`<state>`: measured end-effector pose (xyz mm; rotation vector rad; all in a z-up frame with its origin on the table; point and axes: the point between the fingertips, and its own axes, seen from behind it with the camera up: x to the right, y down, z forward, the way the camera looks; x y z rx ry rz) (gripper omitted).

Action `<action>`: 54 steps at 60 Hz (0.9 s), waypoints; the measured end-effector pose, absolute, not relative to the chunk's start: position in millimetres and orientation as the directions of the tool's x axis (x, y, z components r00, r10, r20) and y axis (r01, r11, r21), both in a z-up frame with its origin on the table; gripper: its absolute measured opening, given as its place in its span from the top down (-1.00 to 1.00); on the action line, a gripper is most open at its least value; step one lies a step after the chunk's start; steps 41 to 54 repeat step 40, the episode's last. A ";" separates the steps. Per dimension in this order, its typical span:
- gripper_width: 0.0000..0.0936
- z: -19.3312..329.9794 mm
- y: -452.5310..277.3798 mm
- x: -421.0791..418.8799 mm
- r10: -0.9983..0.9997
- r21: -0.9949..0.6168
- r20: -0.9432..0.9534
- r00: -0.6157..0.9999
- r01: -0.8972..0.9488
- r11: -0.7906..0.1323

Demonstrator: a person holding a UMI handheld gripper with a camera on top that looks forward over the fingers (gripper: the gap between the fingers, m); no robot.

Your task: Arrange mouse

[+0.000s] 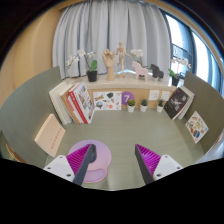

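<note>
A round pink mouse mat (pixel 97 168) lies on the grey-green table (pixel 120 130), partly behind my left finger. No mouse shows in the gripper view. My gripper (pixel 115 152) is open and empty, held above the table's near part. Its left finger (pixel 84 162) is over the mat and its right finger (pixel 148 160) is over bare table. Both fingers show their magenta pads. Nothing stands between the fingers.
A tan book (pixel 48 133) lies at the left of the mat. A low shelf (pixel 120 88) at the back holds upright books (pixel 76 102), small cards and potted plants (pixel 92 72). Magazines (pixel 195 125) lie at the right. Curtains and a window stand beyond.
</note>
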<state>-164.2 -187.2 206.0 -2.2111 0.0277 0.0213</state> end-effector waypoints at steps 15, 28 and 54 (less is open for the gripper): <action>-0.82 247.4 -254.8 -116.6 -0.011 -0.832 -0.036 0.999 -0.036 -0.553; -0.81 261.4 -298.4 -94.4 -0.003 -0.853 -0.034 0.999 -0.030 -0.521; -0.81 273.2 -317.7 -75.3 -0.023 -0.868 -0.043 0.999 -0.049 -0.493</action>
